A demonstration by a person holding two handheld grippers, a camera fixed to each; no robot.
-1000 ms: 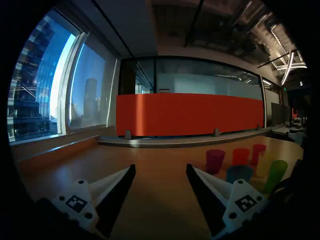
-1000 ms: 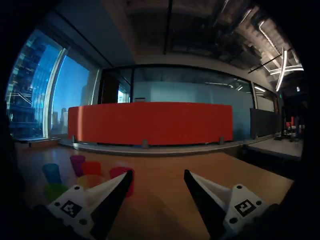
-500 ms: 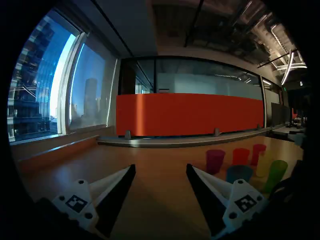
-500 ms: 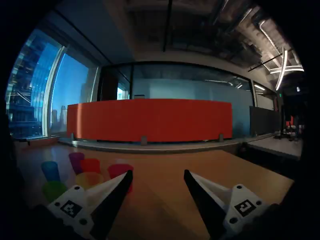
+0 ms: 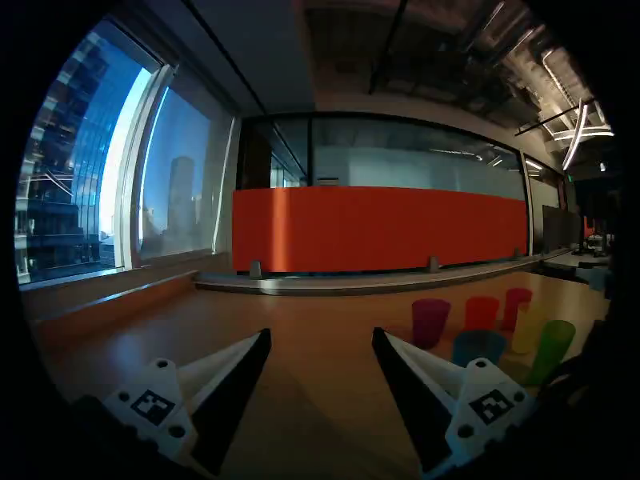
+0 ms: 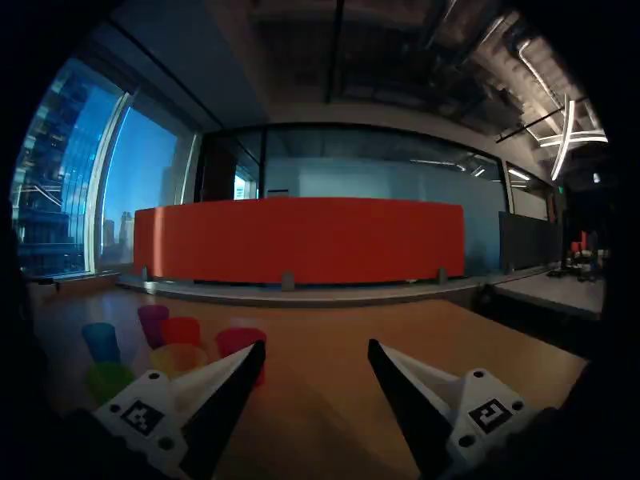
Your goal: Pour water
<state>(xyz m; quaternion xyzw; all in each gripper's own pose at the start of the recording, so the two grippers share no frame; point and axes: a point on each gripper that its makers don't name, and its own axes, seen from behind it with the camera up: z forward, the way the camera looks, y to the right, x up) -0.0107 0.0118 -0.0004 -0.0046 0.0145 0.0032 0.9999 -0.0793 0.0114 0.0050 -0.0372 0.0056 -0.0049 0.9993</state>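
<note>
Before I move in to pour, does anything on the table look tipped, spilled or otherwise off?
Nothing stands out. The six coloured cups stand upright in a cluster on the wooden table, none tipped, with no visible spill around them. The left tongs and right tongs are both open and empty.

Left of the right claw (image 6: 315,344), the claw itself hides the bases of the red cup (image 6: 236,338) and yellow cup (image 6: 178,356); right of the left claw (image 5: 322,332), the blue cup (image 5: 478,344) is likewise half covered.
</note>
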